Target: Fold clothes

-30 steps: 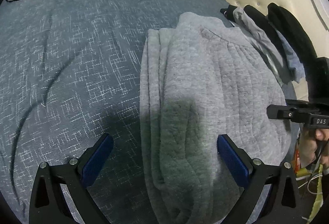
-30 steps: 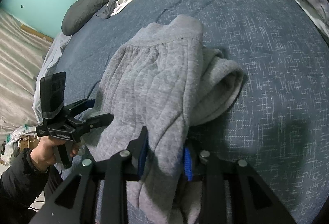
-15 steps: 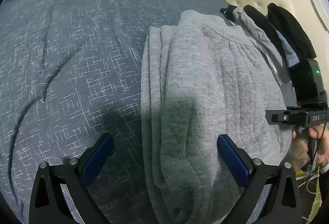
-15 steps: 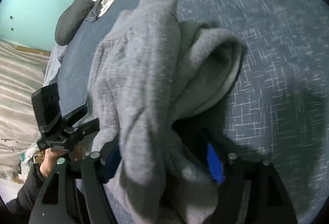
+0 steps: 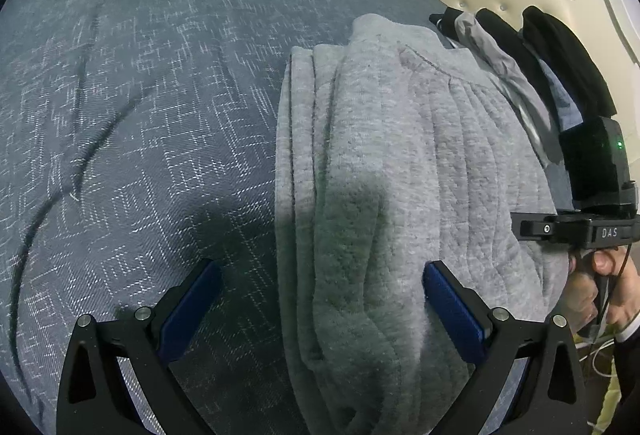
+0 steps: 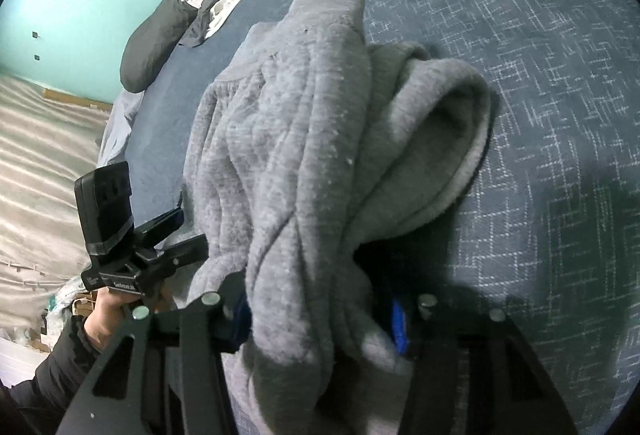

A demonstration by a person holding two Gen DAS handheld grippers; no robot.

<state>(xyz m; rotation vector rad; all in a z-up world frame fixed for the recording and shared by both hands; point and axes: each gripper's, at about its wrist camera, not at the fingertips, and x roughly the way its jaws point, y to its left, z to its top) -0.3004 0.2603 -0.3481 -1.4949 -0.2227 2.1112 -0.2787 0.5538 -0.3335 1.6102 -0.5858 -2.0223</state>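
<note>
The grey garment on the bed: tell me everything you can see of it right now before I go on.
The grey garment is thick, fleecy knit with lengthwise quilted ridges and a gathered seam below a plain band at its far end. It lies folded in long layers on the dark blue bedspread, stacked edges showing along one side. Its near end is bunched and lifted, pinched in the right gripper; a fold there opens into a loop. The left gripper is open, straddling its edge; contact is unclear.

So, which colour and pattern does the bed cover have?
The bed cover is dark blue with thin white crosshatch lines, clearest in the left wrist view.
</note>
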